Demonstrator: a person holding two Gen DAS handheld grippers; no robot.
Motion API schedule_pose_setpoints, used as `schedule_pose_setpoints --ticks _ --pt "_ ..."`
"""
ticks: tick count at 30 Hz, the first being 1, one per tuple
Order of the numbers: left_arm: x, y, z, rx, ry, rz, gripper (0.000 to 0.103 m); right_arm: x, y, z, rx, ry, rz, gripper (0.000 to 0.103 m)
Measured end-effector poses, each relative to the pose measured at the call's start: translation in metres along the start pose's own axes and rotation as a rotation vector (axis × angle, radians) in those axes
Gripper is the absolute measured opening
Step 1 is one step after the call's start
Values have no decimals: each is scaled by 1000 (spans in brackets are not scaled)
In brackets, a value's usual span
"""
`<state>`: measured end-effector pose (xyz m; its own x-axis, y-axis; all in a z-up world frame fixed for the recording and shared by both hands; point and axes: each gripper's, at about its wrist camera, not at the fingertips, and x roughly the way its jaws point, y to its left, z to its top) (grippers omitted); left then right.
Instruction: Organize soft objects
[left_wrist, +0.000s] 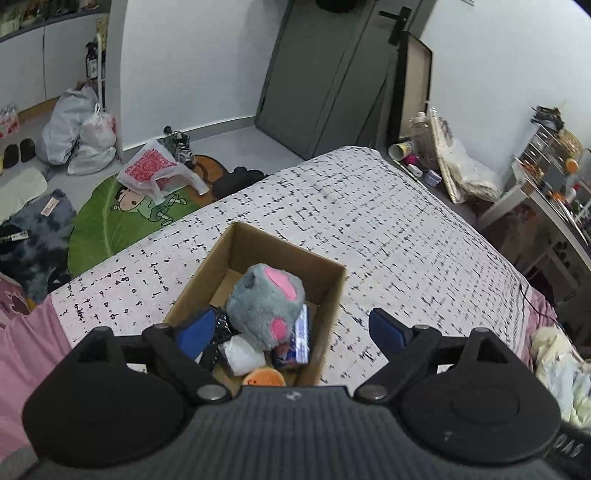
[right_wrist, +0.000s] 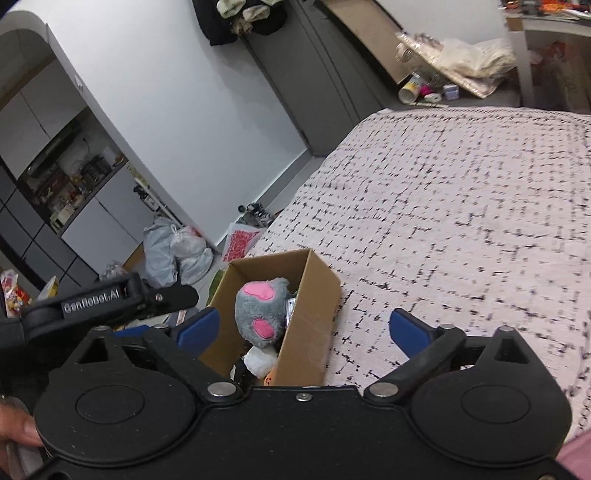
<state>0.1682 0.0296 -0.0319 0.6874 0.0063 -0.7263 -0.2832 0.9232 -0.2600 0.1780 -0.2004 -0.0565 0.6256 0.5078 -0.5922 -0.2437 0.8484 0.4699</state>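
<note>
A cardboard box (left_wrist: 332, 295) stands on the bed with the black-flecked white cover (left_wrist: 388, 229). In it lies a grey plush paw with pink pads (left_wrist: 264, 302), a white soft item (left_wrist: 242, 354), an orange plush (left_wrist: 264, 377), a black dotted item (left_wrist: 221, 325) and a blue-white packet (left_wrist: 300, 338). My left gripper (left_wrist: 291, 332) is open and empty, held above the box's near end. The box (right_wrist: 314, 314) and paw (right_wrist: 260, 310) also show in the right wrist view. My right gripper (right_wrist: 303, 328) is open and empty above the box's right wall. The left gripper's body (right_wrist: 110, 299) shows at its left.
The floor left of the bed holds a green cartoon rug (left_wrist: 122, 218), plastic bags (left_wrist: 85, 133), a red-patterned bag (left_wrist: 155, 170) and shoes (left_wrist: 181, 146). A dark wardrobe (left_wrist: 317, 81) stands behind. Clutter and a shelf (left_wrist: 546, 173) stand at the right. Pink bedding (left_wrist: 26, 332) lies at the near left.
</note>
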Motion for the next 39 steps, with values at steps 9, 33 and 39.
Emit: schedule_pose_setpoints --ticks 9,33,39 --pt "-31 -25 -12 68 11 -25 97 -63 -12 0 17 -87 -28 103" --pt "-101 -47 -49 149 -40 -82 100 -157 -27 -16 24 -189 -62 103" --pt "-109 -48 -55 175 -50 -77 100 -162 -22 -23 -31 -181 -74 103"
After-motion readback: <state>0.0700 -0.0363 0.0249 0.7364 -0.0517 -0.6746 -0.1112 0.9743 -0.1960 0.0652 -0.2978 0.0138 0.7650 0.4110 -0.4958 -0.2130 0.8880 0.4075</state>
